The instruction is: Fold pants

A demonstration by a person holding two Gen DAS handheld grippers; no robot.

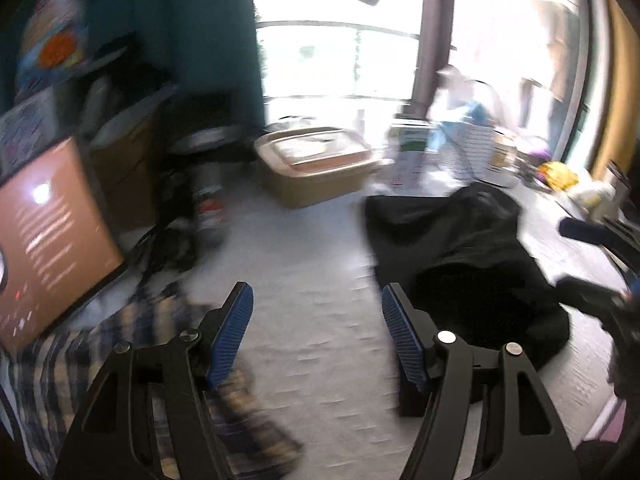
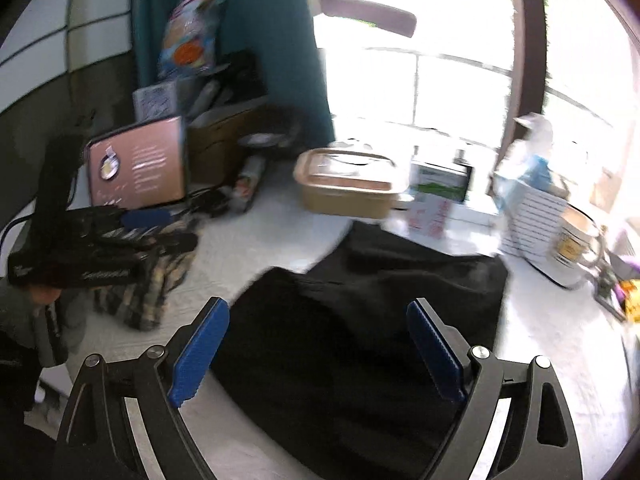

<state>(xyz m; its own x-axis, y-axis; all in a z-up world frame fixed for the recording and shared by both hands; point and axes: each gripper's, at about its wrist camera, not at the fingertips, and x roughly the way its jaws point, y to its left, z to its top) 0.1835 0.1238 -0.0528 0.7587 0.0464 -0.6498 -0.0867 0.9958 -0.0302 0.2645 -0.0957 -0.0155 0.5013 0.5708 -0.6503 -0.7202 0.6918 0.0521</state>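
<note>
Strong daylight poured through a large window (image 2: 432, 92), washing out everything beyond its railing. A teal curtain (image 2: 276, 40) hung just left of the window, and a dark brown post (image 2: 528, 60) stood to its right. Below the window, on the pale, white-covered surface (image 1: 312, 320), sat a tan plastic bin (image 2: 348, 188) with a lid. Left of the curtain, a cardboard box (image 2: 220, 148) and a brown board with white print (image 2: 138, 164) leaned among clutter. The far-left wall (image 2: 48, 52) was white above, dark below.

Black pants (image 2: 380, 320) lie bunched on white surface.
</note>
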